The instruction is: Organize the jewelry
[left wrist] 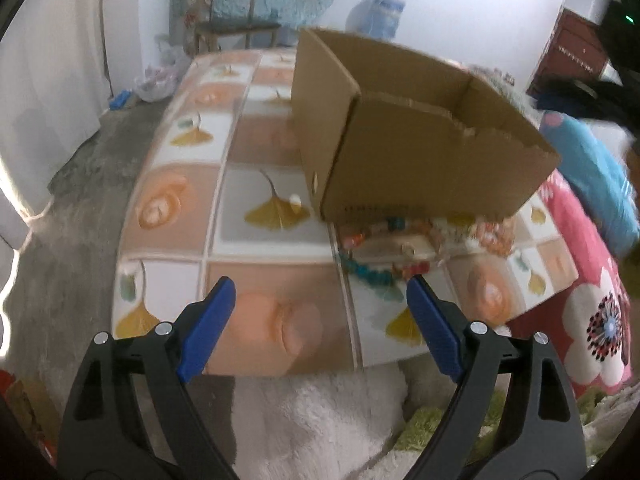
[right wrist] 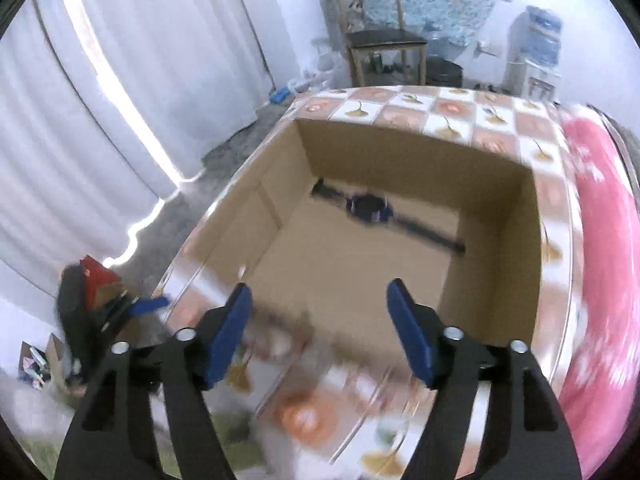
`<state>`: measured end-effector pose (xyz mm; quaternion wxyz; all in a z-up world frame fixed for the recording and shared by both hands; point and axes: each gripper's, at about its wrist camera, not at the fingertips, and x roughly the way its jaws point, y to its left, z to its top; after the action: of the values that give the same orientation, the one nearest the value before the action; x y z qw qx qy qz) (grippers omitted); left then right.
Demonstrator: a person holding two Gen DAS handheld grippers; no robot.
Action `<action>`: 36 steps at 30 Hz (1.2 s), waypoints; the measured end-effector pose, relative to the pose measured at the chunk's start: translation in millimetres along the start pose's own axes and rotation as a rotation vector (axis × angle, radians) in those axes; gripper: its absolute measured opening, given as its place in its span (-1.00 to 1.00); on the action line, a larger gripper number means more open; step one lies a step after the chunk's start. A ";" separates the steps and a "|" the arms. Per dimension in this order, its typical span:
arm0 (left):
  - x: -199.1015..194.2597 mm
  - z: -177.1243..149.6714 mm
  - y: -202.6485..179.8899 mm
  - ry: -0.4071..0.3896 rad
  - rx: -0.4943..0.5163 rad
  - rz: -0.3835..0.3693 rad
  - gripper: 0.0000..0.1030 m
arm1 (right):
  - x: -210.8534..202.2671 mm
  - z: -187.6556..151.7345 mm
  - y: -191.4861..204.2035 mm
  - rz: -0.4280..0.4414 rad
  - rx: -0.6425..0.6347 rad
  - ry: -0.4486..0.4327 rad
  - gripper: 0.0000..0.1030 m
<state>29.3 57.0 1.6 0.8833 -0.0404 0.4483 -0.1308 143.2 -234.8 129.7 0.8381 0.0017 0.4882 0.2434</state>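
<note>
A brown cardboard box (left wrist: pixel 420 140) with an open top is set on the bench (left wrist: pixel 264 248), which is covered with a cloth of orange flowers and yellow leaves. A dark blue wristwatch with a long strap (right wrist: pixel 370 208) is seen lying flat on the floor of the box, near its far wall. It is likely put there so that it is kept tidy with the other things.

Colourful bead strings in orange, white and teal (left wrist: pixel 404 244) are left in a loose pile on the bench, just beside the near wall of the box. They are not yet in the box.

The left claw (left wrist: pixel 320 300) is held above the bench, close to the beads. Its blue pads are spread wide apart and nothing is held between them. It is probably opened this wide so that a string of beads can be picked up.

The right claw (right wrist: pixel 318 312) is held over the near edge of the box, pointing down into it. Its pads are also apart, and nothing is held in it. The picture from this claw is blurry.
</note>
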 end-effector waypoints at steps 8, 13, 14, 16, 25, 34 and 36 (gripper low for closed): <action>32.8 -4.1 -12.7 0.108 0.059 0.095 0.63 | 17.0 -132.0 -54.0 -0.264 0.413 0.109 0.43; 44.9 -4.4 -19.7 0.122 0.096 0.168 0.79 | 29.5 -158.1 -73.9 -0.388 0.454 0.140 0.43; 45.4 -3.7 -20.4 0.121 0.097 0.171 0.83 | 34.5 -157.3 -73.7 -0.425 0.423 0.147 0.43; 46.7 -2.8 -18.3 0.123 0.082 0.162 0.84 | 40.3 -156.3 -72.2 -0.458 0.390 0.151 0.48; 48.2 -1.3 -19.4 0.120 0.088 0.164 0.84 | 54.7 -153.7 -70.4 -0.452 0.360 0.133 0.87; 52.1 2.7 -18.3 0.143 0.076 0.175 0.87 | 56.1 -153.3 -64.8 -0.438 0.359 0.152 0.87; 52.6 3.6 -18.5 0.150 0.076 0.176 0.87 | 56.3 -153.3 -66.0 -0.437 0.359 0.153 0.87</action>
<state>58.3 25.0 -33.8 0.8564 0.0423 0.5095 -0.0722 67.2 -306.0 -12.3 0.8178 0.0264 0.5740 -0.0337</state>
